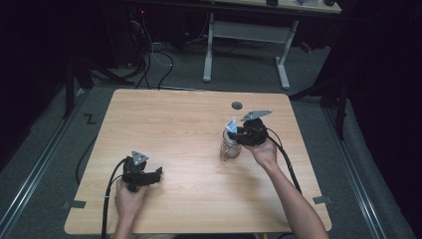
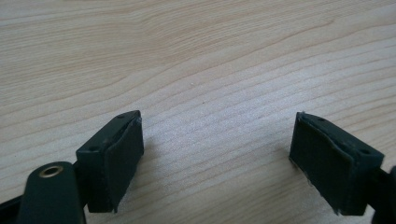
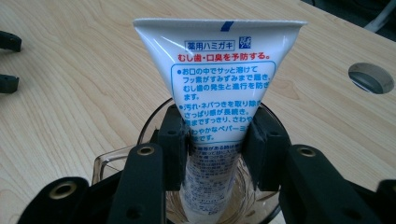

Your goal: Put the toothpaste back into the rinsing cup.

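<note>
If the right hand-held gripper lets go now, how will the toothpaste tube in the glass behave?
The toothpaste tube is probably soft plastic, so it may dent under the right hand-held gripper. It stands cap down, its wide flat end above the rim of the glass, so it would likely lean against the rim. The clear glass looks light and could tip if pushed.

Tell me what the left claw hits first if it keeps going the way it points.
Probably the light wooden table top. The open left claw tilts down at bare wood, with nothing between or ahead of its jaws; exact contact depth is unclear.
</note>
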### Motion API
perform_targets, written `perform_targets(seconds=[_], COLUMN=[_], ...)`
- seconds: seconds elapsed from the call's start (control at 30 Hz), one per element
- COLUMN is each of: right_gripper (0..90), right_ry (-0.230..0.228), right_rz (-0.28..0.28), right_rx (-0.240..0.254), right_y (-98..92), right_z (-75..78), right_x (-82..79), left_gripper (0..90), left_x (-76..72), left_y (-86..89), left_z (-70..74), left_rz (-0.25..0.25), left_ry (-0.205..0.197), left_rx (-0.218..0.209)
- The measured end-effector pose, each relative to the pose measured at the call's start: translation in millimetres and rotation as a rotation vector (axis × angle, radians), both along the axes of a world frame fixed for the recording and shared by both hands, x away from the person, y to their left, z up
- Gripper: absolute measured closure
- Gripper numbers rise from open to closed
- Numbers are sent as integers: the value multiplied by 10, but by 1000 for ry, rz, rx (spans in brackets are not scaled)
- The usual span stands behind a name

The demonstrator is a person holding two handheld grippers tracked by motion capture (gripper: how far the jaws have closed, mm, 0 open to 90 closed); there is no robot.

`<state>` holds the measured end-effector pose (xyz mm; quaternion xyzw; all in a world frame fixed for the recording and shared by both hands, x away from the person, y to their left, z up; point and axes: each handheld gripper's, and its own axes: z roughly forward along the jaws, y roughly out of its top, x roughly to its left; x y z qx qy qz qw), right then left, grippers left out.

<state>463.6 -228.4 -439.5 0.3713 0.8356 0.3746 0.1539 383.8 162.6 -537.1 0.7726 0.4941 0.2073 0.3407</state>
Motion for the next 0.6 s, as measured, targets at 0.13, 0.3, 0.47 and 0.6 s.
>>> perform_targets(seconds=[0.13,0.3,0.47,0.6], right_gripper=[627,624,620,610], right_ry=[-1,5,6,3], right_rz=[3,3,5,2], right_rx=[-4,-9,-12,-13], right_y=[-17,-40,-51,-66], right_z=[3,9,7,2], right_x=[-17,-33,-66,-85], left_gripper=[176,176,176,176], left_x=[0,0,0,0], left_y=[0,0,0,0], left_z=[0,0,0,0], left_rz=[0,0,0,0], left_ry=[0,0,0,0], left_rx=[0,0,0,0])
